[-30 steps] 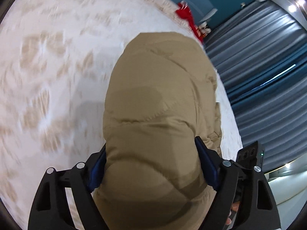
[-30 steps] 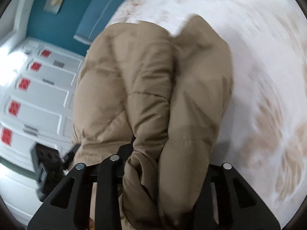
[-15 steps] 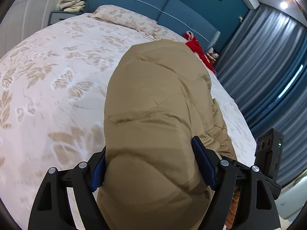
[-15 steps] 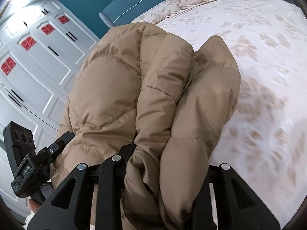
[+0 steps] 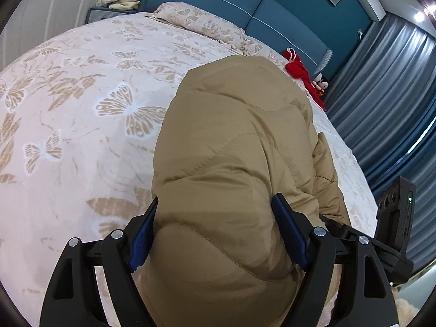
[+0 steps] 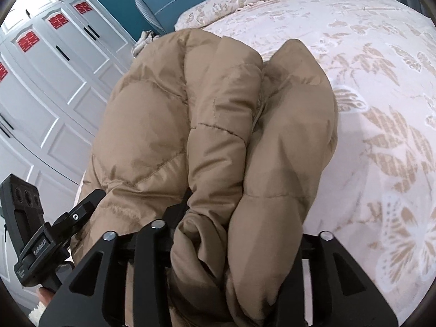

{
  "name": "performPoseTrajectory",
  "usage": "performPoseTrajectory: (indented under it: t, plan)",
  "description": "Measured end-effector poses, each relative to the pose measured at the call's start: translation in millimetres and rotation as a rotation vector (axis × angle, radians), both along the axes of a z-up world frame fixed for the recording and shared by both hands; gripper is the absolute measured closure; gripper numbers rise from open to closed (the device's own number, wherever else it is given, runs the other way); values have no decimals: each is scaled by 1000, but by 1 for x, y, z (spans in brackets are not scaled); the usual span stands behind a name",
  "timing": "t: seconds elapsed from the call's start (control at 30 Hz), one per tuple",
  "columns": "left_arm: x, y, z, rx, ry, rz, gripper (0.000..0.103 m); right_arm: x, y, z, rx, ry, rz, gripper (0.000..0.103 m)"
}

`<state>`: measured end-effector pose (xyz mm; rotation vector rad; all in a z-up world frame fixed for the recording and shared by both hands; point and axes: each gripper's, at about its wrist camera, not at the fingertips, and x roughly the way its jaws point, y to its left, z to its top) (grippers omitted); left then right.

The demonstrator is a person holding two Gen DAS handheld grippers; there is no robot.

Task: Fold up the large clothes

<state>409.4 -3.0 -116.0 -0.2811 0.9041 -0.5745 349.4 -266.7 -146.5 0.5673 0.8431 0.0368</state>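
Two grippers carry one puffy tan quilted down jacket (image 5: 234, 179) above the butterfly-patterned cream bedspread (image 5: 81, 125); it hides the bed ahead, long axis pointing toward the blue headboard (image 5: 218, 5). The left gripper (image 5: 218, 234) pinches it wide; the right gripper (image 6: 231, 250), jaws just opening, still presses folds between them. A red garment (image 5: 302, 76) lies beyond.

The tan quilted puffer jacket (image 5: 231, 163) is bunched into thick, puffy folds and is held raised, extending toward 12 o'clock over the bed.
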Motion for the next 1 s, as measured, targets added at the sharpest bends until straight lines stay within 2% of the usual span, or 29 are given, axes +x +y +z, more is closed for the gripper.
performPoseTrajectory:
  t: [0.07,0.17,0.2,0.27,0.3,0.37,0.4,0.47,0.5,0.53,0.6,0.73,0.8,0.87,1.0]
  plan:
    - [-4,0,5,37,11,28,20,-6,-6,4,6,40,-18,53]
    - [-20,-1,24,147,-15,79,20,-19,-10,16,-15,71,-32,48]
    - [-26,-1,31,178,-37,89,21,-29,-9,26,-52,71,-34,47]
    - [-45,-6,56,309,-125,145,21,-46,-3,45,-142,56,-42,47]
    - [-57,-11,71,389,-180,166,21,-58,2,58,-205,35,-48,47]
    - [-71,-20,91,503,-237,211,21,-80,14,83,-309,-26,-62,47]
    - [-78,-25,100,530,-265,221,21,-88,18,92,-339,-55,-70,47]
    - [-86,-32,110,524,-284,215,21,-103,31,112,-418,-112,-75,50]
    - [-88,-38,110,521,-270,200,21,-104,35,116,-428,-118,-58,58]
    - [-87,-41,106,525,-252,189,21,-103,40,116,-428,-104,-25,78]
    - [-85,-49,92,550,-204,176,21,-96,46,101,-413,-35,29,97]
    - [-75,-58,48,587,-66,166,19,-78,39,54,-366,124,60,97]
    - [-73,-55,32,555,-32,179,17,-73,33,36,-329,157,52,97]
    - [-74,-55,23,548,-25,191,13,-72,30,20,-316,181,51,97]
    - [-76,-60,5,585,-61,185,10,-69,37,4,-338,196,52,97]
